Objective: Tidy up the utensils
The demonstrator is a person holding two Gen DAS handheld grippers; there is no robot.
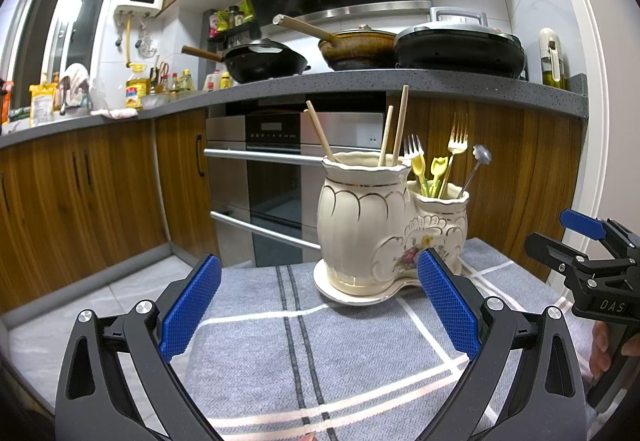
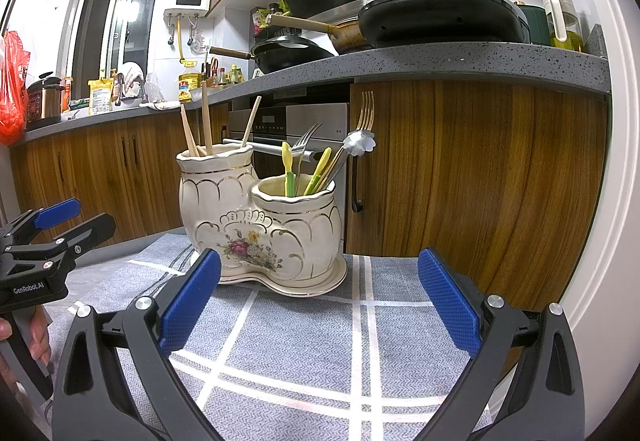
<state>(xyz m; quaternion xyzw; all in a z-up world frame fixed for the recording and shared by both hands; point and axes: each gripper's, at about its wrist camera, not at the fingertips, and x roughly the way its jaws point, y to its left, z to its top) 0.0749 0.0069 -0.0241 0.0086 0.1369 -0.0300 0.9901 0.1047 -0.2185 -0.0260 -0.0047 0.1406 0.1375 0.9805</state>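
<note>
A grey cloth (image 1: pixel 352 357) with white and dark stripes covers the low surface, in a kitchen with wood cabinets (image 1: pixel 100 193), a steel oven (image 1: pixel 264 177) and a speckled grey counter (image 1: pixel 400 83) carrying pans (image 1: pixel 264 61). On the cloth stands a cream two-pot holder (image 1: pixel 368 229) with gold trim and a flower print, upright on its saucer, the tall pot beside the short one. Chopsticks (image 1: pixel 394 131) stand in the tall pot, their long axes near vertical and leaning slightly apart; forks (image 1: pixel 456 145), yellow picks (image 1: pixel 436 171) and a flower-headed stirrer (image 1: pixel 478 161) stand in the short pot, heads up. The left gripper (image 1: pixel 320 301) hovers before the holder, fingers spread wide and empty. The right gripper (image 2: pixel 320 301) does likewise, released, holding nothing. The left view shows the right gripper at its right edge with fingers of a hand; the right view shows the left gripper (image 2: pixel 76 217) at its left edge, plus a red bag (image 2: pixel 12 89) and a cooker (image 2: pixel 42 97) that the left view lacks.
</note>
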